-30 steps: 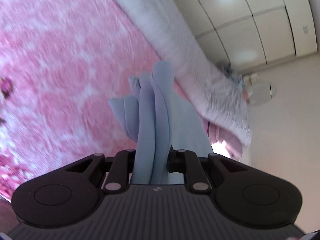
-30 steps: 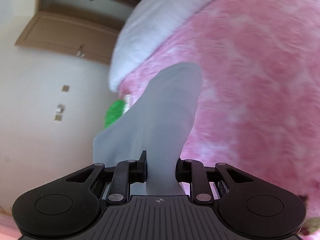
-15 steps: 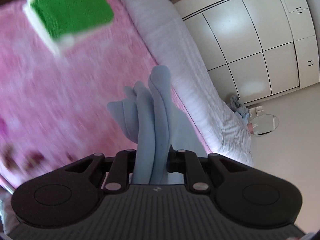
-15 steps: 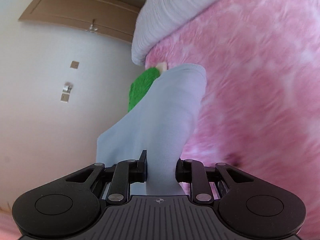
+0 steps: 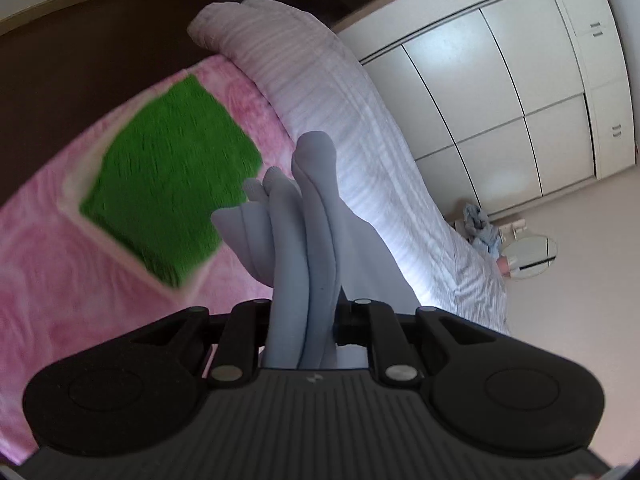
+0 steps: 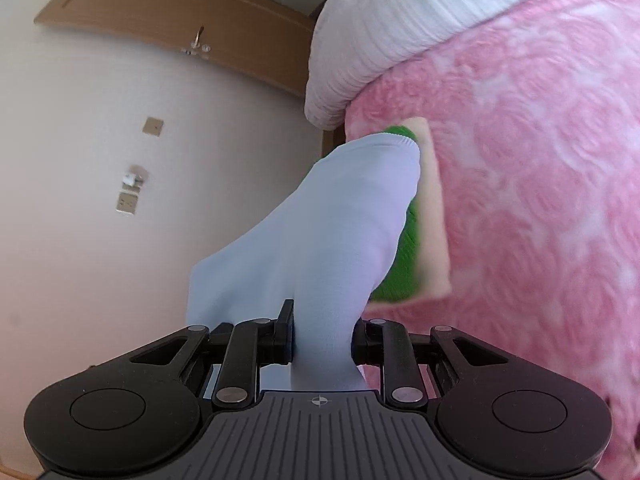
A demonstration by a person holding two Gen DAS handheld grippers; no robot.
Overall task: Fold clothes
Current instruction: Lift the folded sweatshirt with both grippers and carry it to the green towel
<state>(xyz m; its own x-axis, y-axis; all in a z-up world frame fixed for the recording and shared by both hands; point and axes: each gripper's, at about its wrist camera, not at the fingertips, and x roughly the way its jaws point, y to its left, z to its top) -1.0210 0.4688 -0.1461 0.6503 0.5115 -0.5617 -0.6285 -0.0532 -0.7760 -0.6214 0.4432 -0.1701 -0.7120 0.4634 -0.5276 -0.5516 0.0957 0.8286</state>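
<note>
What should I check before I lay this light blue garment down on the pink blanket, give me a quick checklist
1. Left tongs gripping the light blue garment: ok, bunched folds are pinched between them.
2. Right tongs gripping the same garment: ok, a flatter layer with a hemmed edge is clamped.
3. Garment smooth between the two grips: cannot tell, neither view shows the span between them.
4. Landing spot free: not ok, the folded green item lies on the pink blanket right ahead.
5. Grey striped duvet clear of the drop zone: ok, it lies along the blanket's edge, beyond the green item.
</note>
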